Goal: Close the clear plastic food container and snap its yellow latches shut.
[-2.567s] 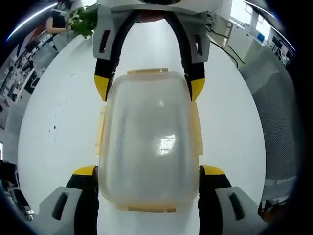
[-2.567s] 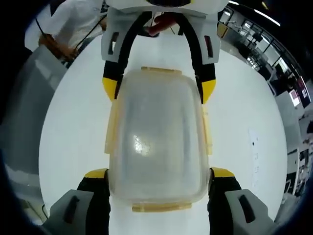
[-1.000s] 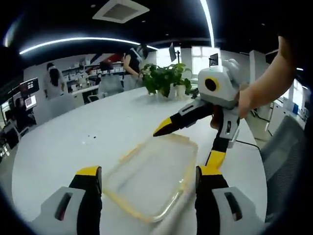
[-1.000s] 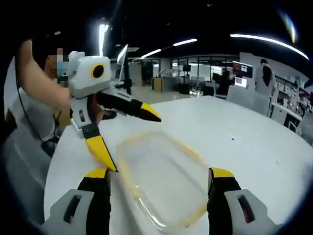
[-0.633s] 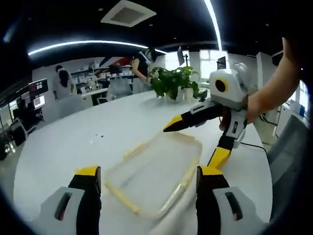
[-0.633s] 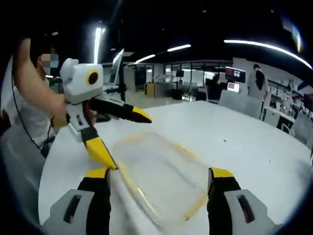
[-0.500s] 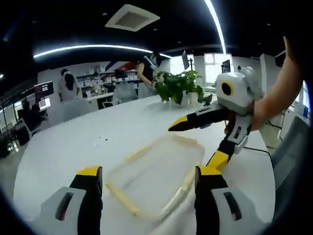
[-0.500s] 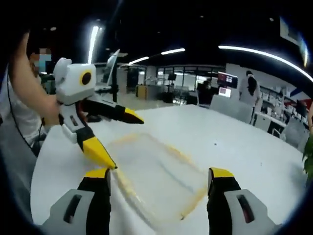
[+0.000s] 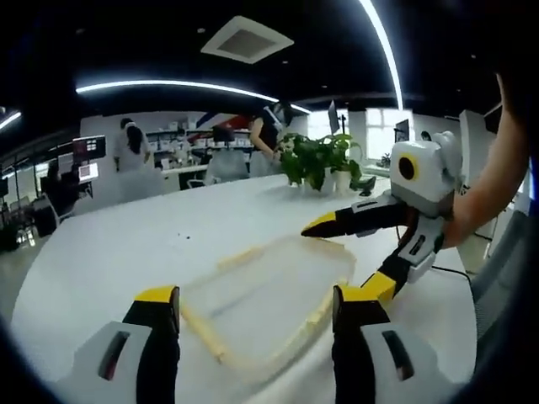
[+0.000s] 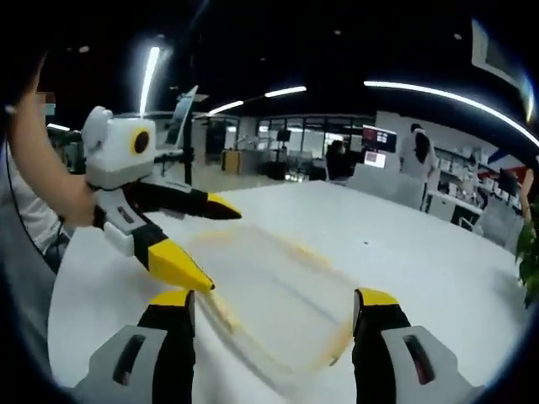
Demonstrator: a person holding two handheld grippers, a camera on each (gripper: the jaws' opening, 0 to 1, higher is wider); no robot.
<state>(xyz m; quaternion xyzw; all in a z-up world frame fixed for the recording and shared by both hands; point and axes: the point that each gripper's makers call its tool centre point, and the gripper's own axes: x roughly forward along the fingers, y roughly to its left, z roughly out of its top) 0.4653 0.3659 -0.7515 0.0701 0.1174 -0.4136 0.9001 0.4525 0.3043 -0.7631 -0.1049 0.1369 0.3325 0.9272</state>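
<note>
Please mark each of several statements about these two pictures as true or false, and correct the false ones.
1. The container lies on the white table. True.
2. The right gripper is clamped on the container's lid. False: its jaws are spread open, nothing between them.
3. A potted plant stands on the table beyond the container. True.
4. The left gripper holds a yellow cup. False: its jaws are open and empty.
5. The container has yellow latches along its edges. True.
</note>
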